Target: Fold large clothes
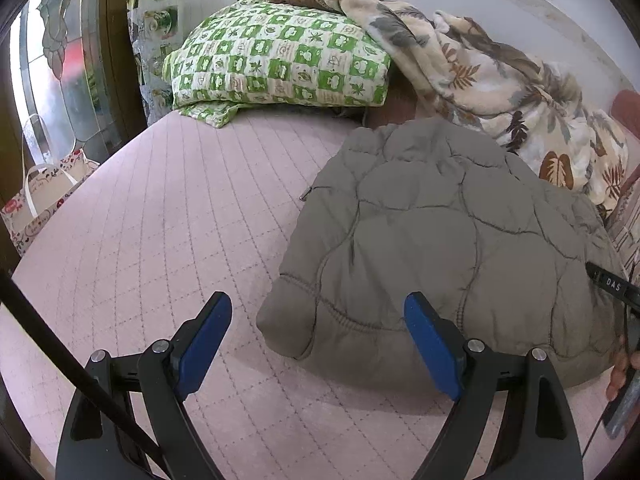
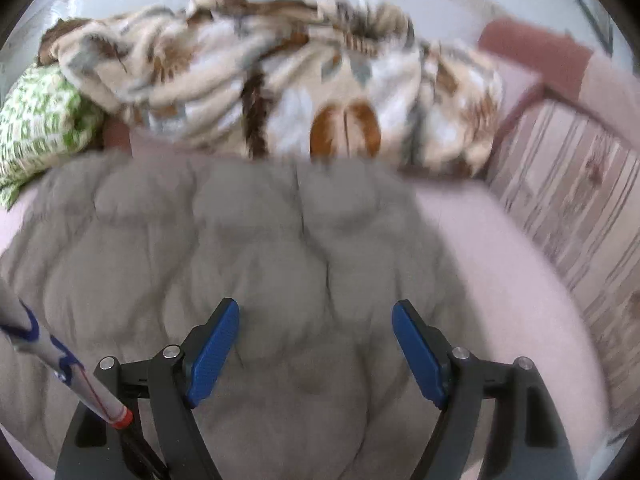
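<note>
A grey-green quilted puffer jacket (image 1: 448, 240) lies folded into a compact bundle on the pink quilted bed cover (image 1: 168, 208). My left gripper (image 1: 318, 312) hovers open over the jacket's near left corner, its blue pads apart with nothing pinched. In the right wrist view the same jacket (image 2: 224, 248) fills the middle, blurred by motion. My right gripper (image 2: 316, 320) is open above it, with jacket fabric below the gap and no pad pressing on it. The other gripper's black body and a hand (image 1: 620, 364) show at the right edge of the left wrist view.
A green-and-white checked pillow (image 1: 280, 56) and a leaf-patterned blanket (image 1: 500, 80) are heaped along the wall behind the jacket. A printed tote bag (image 1: 36, 204) stands off the bed's left side. A striped headboard or panel (image 2: 568, 208) bounds the bed on the right.
</note>
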